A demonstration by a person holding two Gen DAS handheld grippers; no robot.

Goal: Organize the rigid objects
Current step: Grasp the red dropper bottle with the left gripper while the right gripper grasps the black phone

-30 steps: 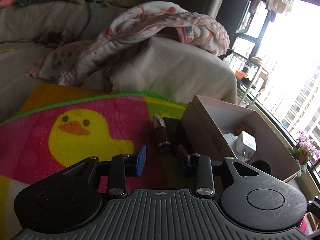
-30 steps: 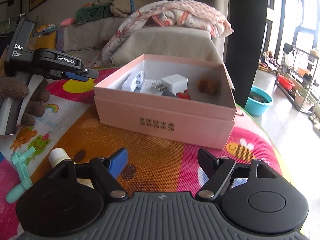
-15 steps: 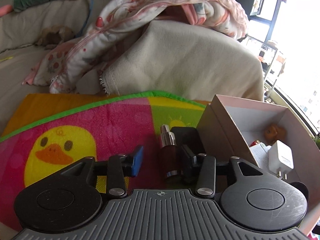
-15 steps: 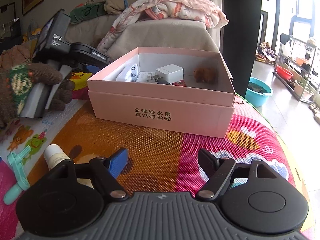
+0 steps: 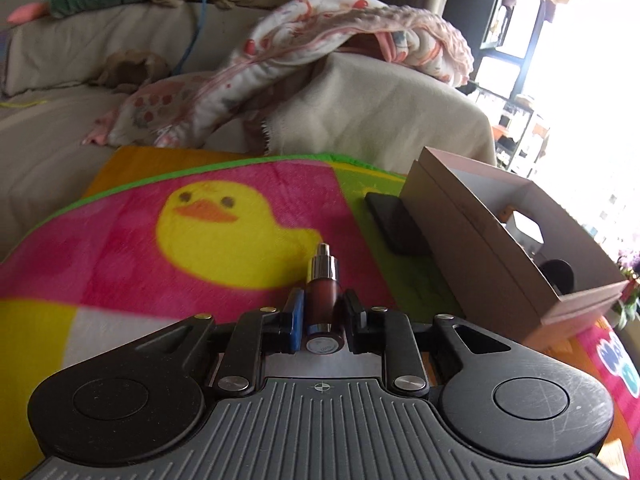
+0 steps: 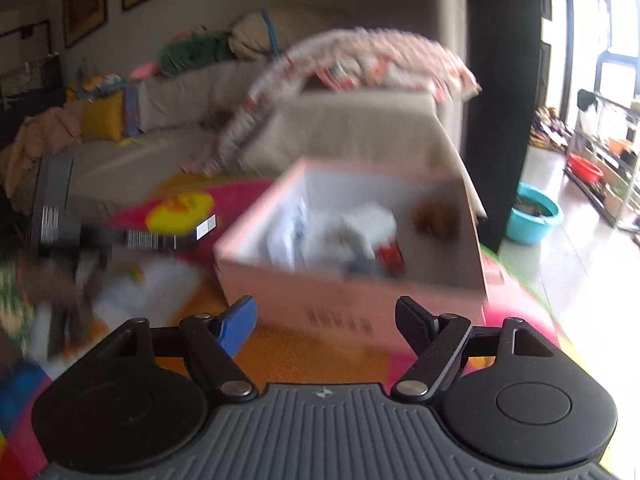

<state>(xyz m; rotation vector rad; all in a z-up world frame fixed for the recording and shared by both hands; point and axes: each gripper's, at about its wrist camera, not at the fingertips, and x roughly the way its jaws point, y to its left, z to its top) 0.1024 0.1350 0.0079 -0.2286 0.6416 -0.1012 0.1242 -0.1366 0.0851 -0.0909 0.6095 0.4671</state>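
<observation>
My left gripper (image 5: pixel 321 307) is shut on a small dark-red bottle (image 5: pixel 322 297) with a silver pump top, lifted over the duck-print mat (image 5: pixel 224 228). The bottle points away from the camera. To its right stands the open pink box (image 5: pixel 484 248), with a flat black object (image 5: pixel 394 222) lying against its near wall. In the blurred right wrist view my right gripper (image 6: pixel 326 320) hangs open and empty in front of the same pink box (image 6: pixel 360 304), which holds a white charger (image 6: pixel 372 224), a brown lump and other small items. The left gripper's body (image 6: pixel 100 236) shows at the left.
A beige sofa (image 5: pixel 360 112) with a patterned blanket (image 5: pixel 320 44) runs behind the mat. A teal basin (image 6: pixel 534 212) and shelving (image 6: pixel 600 168) stand on the floor to the right. Blurred small items lie on the mat's left side in the right wrist view.
The left gripper's jaws have closed on the dark-red bottle and pulled it back from beside the box toward the duck print. The right gripper has risen, staying open.
</observation>
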